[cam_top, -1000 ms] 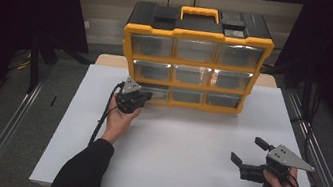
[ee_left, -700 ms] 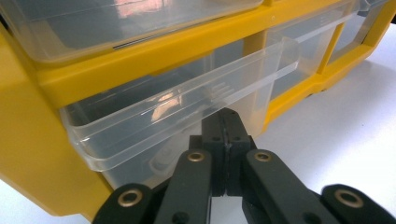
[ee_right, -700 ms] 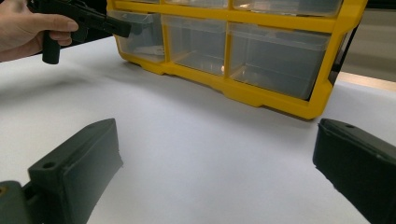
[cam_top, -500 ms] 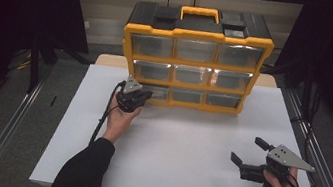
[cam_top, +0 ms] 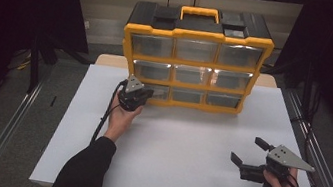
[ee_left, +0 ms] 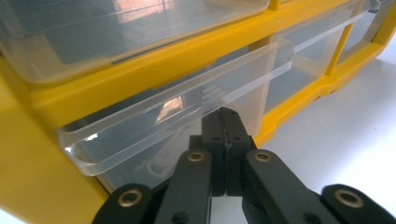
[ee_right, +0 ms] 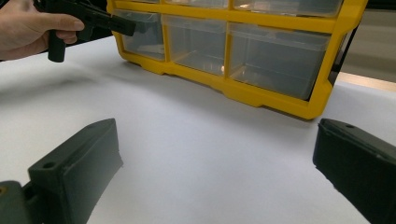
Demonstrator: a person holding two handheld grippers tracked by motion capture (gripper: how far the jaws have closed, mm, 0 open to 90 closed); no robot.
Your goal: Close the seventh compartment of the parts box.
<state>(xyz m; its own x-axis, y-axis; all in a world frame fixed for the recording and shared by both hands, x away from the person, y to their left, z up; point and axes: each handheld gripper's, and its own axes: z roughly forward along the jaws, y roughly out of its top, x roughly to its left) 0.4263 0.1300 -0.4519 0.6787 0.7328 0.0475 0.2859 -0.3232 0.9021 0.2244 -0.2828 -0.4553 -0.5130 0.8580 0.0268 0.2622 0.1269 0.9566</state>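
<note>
Clear plastic drawer lip (ee_left: pixel 187 116): my left fingers (ee_left: pixel 225 122) are pressing shut beneath it, holding nothing, and risk slipping off; right fingers (ee_right: pixel 212 172) are gaping empty.

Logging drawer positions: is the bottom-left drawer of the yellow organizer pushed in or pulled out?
Slightly out. In the left gripper view the drawer's clear lip overhangs the yellow frame; left gripper shut beneath it.

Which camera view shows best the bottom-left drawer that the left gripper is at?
The left gripper view: the drawer is close, its clear lip just above the shut jaws. The high view has it small, partly behind the left gripper. The right gripper view shows its front from afar.
</note>
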